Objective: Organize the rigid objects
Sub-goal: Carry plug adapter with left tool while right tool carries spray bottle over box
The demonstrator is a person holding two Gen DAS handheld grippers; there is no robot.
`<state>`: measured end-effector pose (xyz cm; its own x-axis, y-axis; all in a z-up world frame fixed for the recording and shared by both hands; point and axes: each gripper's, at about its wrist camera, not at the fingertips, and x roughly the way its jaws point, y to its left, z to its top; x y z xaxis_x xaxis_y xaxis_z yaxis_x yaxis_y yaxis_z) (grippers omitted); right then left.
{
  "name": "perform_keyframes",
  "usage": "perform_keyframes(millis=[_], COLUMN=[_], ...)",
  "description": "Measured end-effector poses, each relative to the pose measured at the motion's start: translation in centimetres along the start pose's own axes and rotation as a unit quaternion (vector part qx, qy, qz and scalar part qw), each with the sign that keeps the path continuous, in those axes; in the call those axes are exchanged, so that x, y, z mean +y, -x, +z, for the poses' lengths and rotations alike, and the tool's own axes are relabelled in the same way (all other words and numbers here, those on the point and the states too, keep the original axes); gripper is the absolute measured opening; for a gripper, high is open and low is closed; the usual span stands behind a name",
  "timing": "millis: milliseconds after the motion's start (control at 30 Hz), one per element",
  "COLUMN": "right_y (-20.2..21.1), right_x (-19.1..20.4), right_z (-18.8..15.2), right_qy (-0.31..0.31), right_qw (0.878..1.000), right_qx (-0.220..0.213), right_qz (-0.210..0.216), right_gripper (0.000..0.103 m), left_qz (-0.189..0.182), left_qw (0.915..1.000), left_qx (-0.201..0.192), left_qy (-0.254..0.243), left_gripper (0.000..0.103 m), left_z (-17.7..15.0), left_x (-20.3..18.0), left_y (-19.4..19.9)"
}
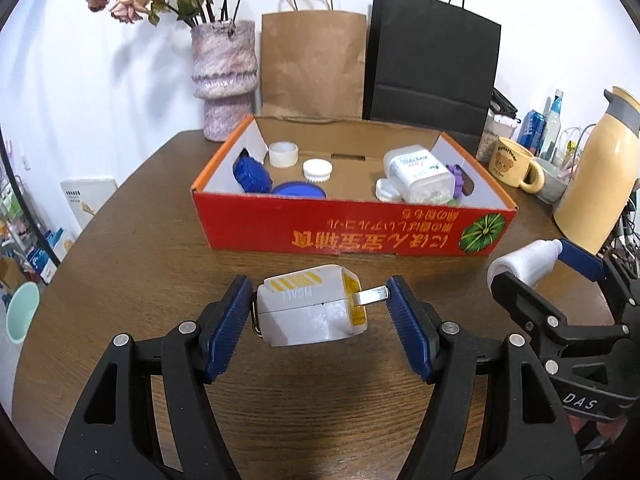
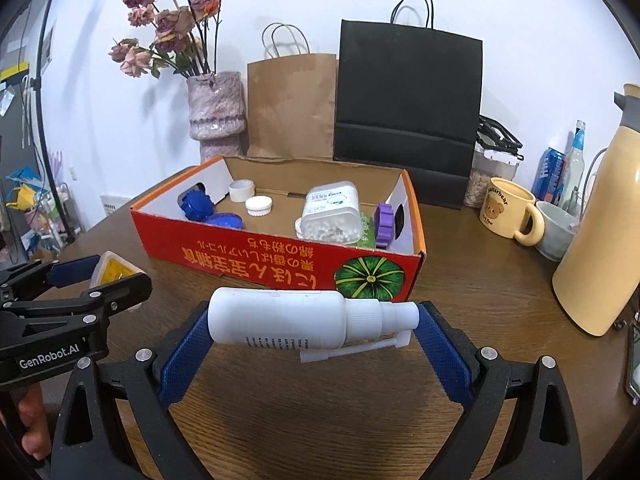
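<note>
My left gripper (image 1: 320, 312) is shut on a white and yellow plug adapter (image 1: 312, 308), held end to end just above the table in front of the red cardboard box (image 1: 340, 228). My right gripper (image 2: 316, 332) is shut on a white spray bottle (image 2: 280, 322), held sideways, nozzle to the right, in front of the box (image 2: 280, 260). The bottle also shows in the left wrist view (image 1: 524, 262). The box holds blue lids (image 1: 252, 174), white caps (image 1: 318, 170), a white tub (image 1: 420, 174) and a purple piece (image 1: 458, 180).
Behind the box stand a vase with dried flowers (image 1: 224, 80), a brown paper bag (image 1: 312, 64) and a black paper bag (image 1: 432, 64). At the right are a bear mug (image 2: 508, 212), a cream thermos (image 2: 600, 240), a grey cup and bottles.
</note>
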<state>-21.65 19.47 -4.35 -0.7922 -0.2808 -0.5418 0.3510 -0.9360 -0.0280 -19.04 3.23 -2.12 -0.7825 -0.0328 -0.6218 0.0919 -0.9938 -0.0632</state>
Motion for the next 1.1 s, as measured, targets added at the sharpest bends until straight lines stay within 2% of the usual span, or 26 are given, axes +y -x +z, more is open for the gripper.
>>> perform_keyframes(millis=[567,1100], right_y=[-0.3,-3.5], right_x=[-0.2,-1.1], right_z=[3.3,6.4], right_qy=[-0.016,-0.028], right_qw=[1.000,0.999], right_qx=[-0.026,-0.035], right_qz=[-0.003,-0.005], right_gripper=[0.100,0.100], left_qz=[-0.008,-0.003], left_qw=[0.9992,0.9974], left_qx=[-0.038,-0.059], left_qy=[0.014,0.041], left_gripper=[0.065,0.065], left_z=[3.6,7.6], left_x=[0.2,0.3], left_y=[0.9,-1.5])
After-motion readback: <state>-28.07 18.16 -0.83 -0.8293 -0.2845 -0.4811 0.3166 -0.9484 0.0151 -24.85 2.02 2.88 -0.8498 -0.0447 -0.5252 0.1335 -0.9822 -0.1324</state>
